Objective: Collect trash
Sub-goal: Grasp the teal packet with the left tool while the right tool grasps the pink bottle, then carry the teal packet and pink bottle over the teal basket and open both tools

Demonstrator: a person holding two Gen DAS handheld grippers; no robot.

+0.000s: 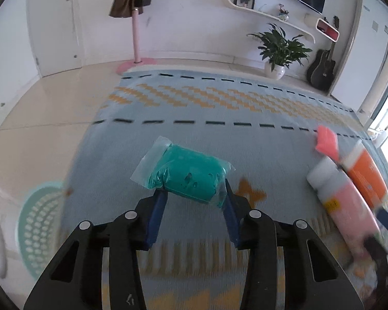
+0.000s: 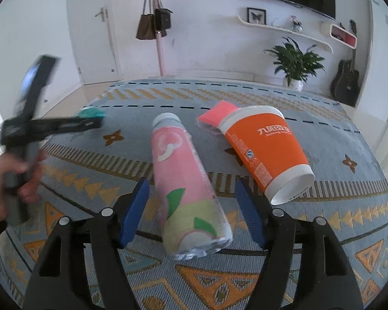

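A teal bag in clear plastic sits between the blue fingertips of my left gripper, whose pads press on its two ends. In the right wrist view that gripper shows blurred at the left, the teal bag at its tip. My right gripper stands open around a pink bottle that lies on the rug, with a gap on either side. An orange paper cup lies on its side just to the right of it. A pink packet lies behind the cup.
Everything rests on a blue and orange patterned rug. A mint perforated basket is on the floor at the left. Along the far wall are a pink coat stand, a potted plant and a black guitar. A hand holds the left gripper.
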